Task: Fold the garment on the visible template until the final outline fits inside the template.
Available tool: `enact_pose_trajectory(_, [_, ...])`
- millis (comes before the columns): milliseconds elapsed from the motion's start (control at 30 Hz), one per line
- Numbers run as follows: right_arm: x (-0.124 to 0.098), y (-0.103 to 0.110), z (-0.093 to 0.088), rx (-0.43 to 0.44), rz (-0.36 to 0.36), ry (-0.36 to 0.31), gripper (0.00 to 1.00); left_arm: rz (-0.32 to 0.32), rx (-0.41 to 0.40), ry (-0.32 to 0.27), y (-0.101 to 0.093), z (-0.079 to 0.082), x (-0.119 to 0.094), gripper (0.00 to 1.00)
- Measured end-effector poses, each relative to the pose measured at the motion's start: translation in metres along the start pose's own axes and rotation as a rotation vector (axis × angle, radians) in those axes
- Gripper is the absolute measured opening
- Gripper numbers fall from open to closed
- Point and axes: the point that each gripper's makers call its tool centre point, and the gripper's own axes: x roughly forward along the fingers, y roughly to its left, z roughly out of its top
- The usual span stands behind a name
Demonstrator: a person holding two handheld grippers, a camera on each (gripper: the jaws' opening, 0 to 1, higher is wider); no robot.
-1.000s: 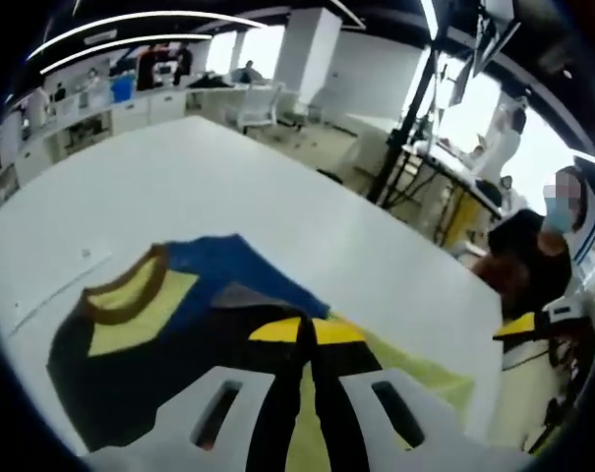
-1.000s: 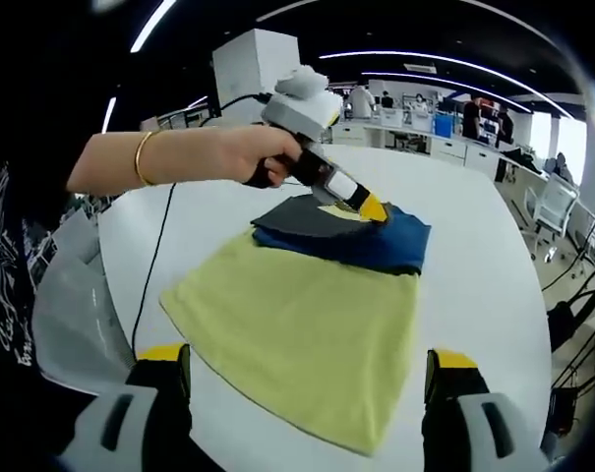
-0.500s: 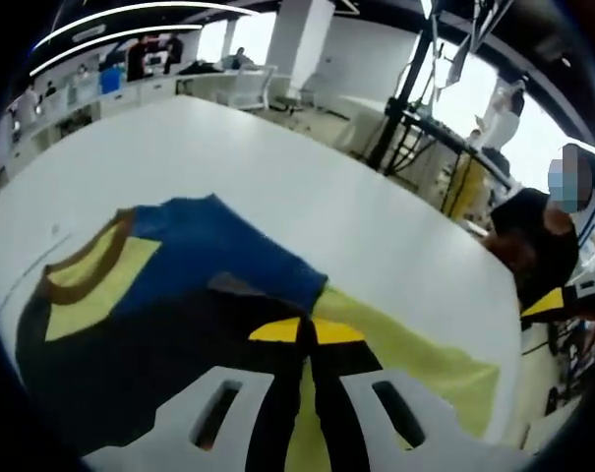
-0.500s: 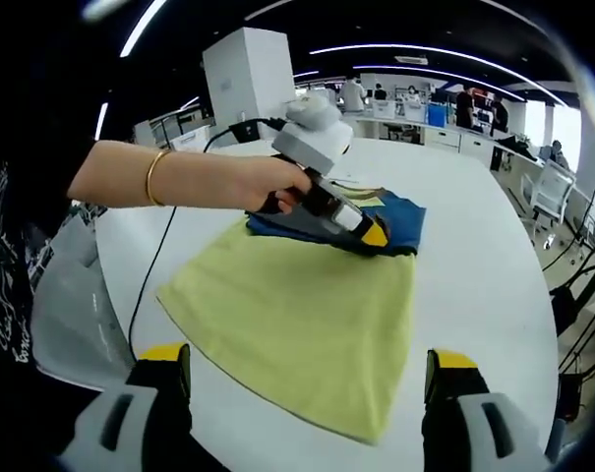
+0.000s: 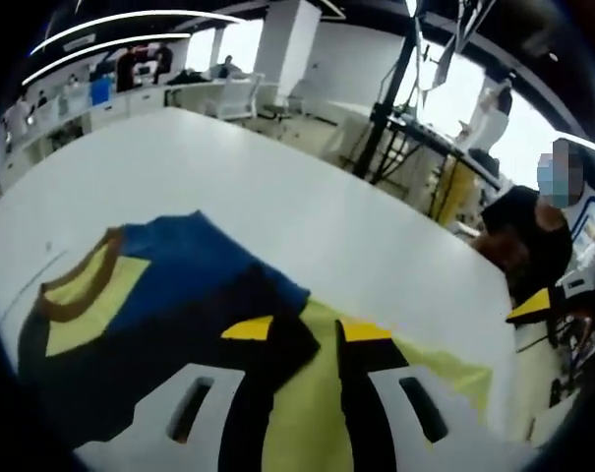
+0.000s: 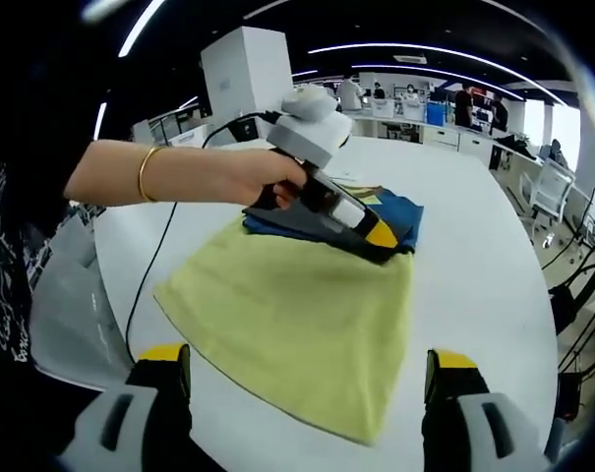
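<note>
The garment lies flat on the white table (image 5: 277, 187). Its pale yellow-green body (image 6: 297, 315) spreads toward my right gripper (image 6: 307, 359), which hovers open above the near hem. At the far end a dark flap (image 5: 169, 344) is folded over the blue part (image 5: 194, 261), beside a yellow panel with a brown collar (image 5: 81, 285). My left gripper (image 5: 307, 334) stands open just over the edge of the dark flap, with yellow-green cloth showing between its jaws. In the right gripper view a hand holds the left gripper (image 6: 381, 234) low on the fold. A faint line (image 5: 27, 285) marks the table beside the collar.
A black cable (image 6: 149, 275) trails from the left gripper across the table to its near-left edge. A seated person (image 5: 533, 246) is beyond the table's right side. Desks, chairs (image 5: 243, 98) and metal stands fill the room behind.
My left gripper has opened and let go of the dark flap, which now lies on the garment. The right gripper has stayed open in place.
</note>
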Motion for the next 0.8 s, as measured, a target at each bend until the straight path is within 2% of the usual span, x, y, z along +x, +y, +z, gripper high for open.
enact_pose_trajectory(133, [0.001, -0.004, 0.001, 0.012, 0.001, 0.002, 1.0, 0.041, -0.004, -0.036, 0.005, 0.003, -0.019, 0.44])
enact_pose_trajectory(167, [0.001, -0.005, 0.001, 0.018, 0.002, 0.003, 1.0, 0.063, -0.038, -0.038, 0.009, 0.001, -0.026, 0.51])
enact_pose_trajectory(267, [0.002, -0.006, 0.003, 0.021, 0.001, 0.004, 1.0, 0.116, -0.028, -0.033, 0.02, -0.006, -0.043, 0.64])
enact_pose_trajectory(367, [0.002, -0.008, 0.004, 0.02, -0.005, 0.01, 1.0, 0.145, -0.055, -0.072, 0.031, -0.009, -0.063, 0.75])
enact_pose_trajectory(467, [0.002, -0.012, 0.003, 0.021, -0.017, 0.017, 1.0, 0.167, -0.069, -0.074, 0.039, -0.017, -0.079, 0.86])
enact_pose_trajectory(600, [0.002, -0.017, 0.004, 0.026, -0.026, 0.021, 0.99, 0.214, -0.112, -0.093, 0.054, -0.028, -0.107, 0.95])
enact_pose_trajectory(633, [0.002, -0.016, 0.005, 0.024, -0.023, 0.024, 0.99, 0.216, -0.106, -0.095, 0.054, -0.029, -0.108, 0.97])
enact_pose_trajectory(667, [0.002, -0.015, 0.005, 0.019, -0.02, 0.024, 0.99, 0.245, -0.086, -0.077, 0.058, -0.036, -0.118, 1.0])
enact_pose_trajectory(800, [0.002, -0.013, 0.003, 0.027, -0.007, 0.033, 0.99, 0.261, -0.085, -0.085, 0.061, -0.045, -0.14, 1.0])
